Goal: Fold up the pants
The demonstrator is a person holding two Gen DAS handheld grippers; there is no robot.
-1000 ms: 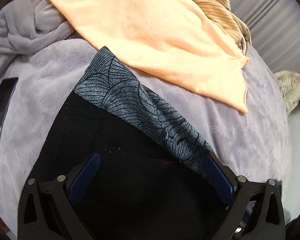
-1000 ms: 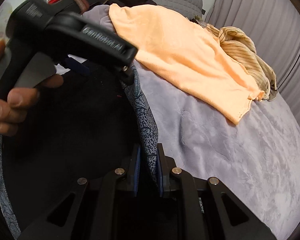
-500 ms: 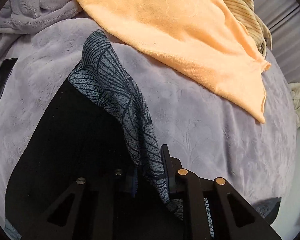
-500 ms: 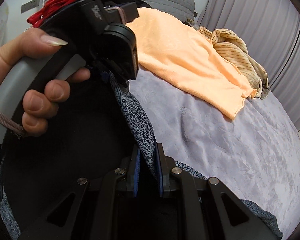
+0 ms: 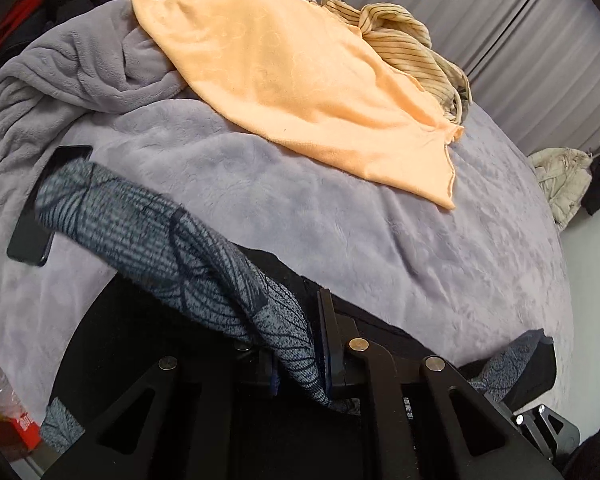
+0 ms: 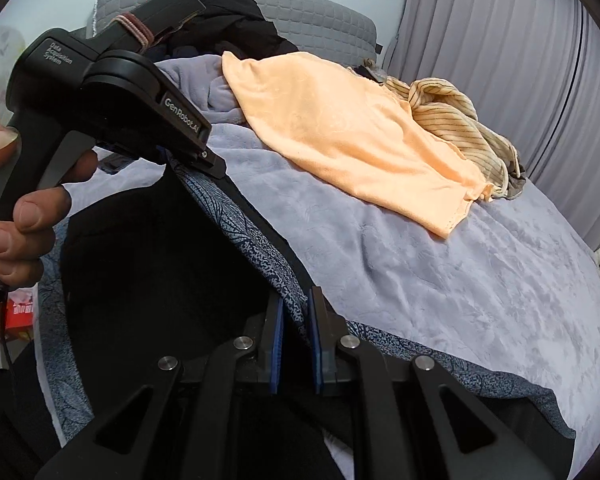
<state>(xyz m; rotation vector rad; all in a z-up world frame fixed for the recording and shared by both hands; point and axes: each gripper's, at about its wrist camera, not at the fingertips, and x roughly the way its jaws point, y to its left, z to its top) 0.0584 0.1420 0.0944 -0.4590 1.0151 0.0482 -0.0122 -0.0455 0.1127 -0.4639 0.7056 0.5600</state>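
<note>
The pants [image 5: 172, 240] are black with a blue-grey leaf-patterned waistband. They are lifted above the grey bed. My left gripper [image 5: 300, 344] is shut on the patterned band, which runs up and left from the jaws. My right gripper [image 6: 296, 320] is shut on the same band [image 6: 256, 248] further along. In the right wrist view the left gripper's body [image 6: 112, 92] hangs at the upper left, held by a hand, with the band stretched between the two grippers. Black pant fabric [image 6: 160, 272] hangs below.
A grey plush blanket [image 5: 380, 232] covers the bed. An orange towel [image 5: 300, 92] and a striped beige garment [image 5: 400, 40] lie at the far side. A dark phone [image 5: 40, 216] lies at the left. Dark clothes [image 6: 236, 28] are piled by the headboard. Curtains hang at the right.
The left gripper closed on the waistband, and both grippers rose, lifting the pants off the bed. The band now hangs stretched between them.
</note>
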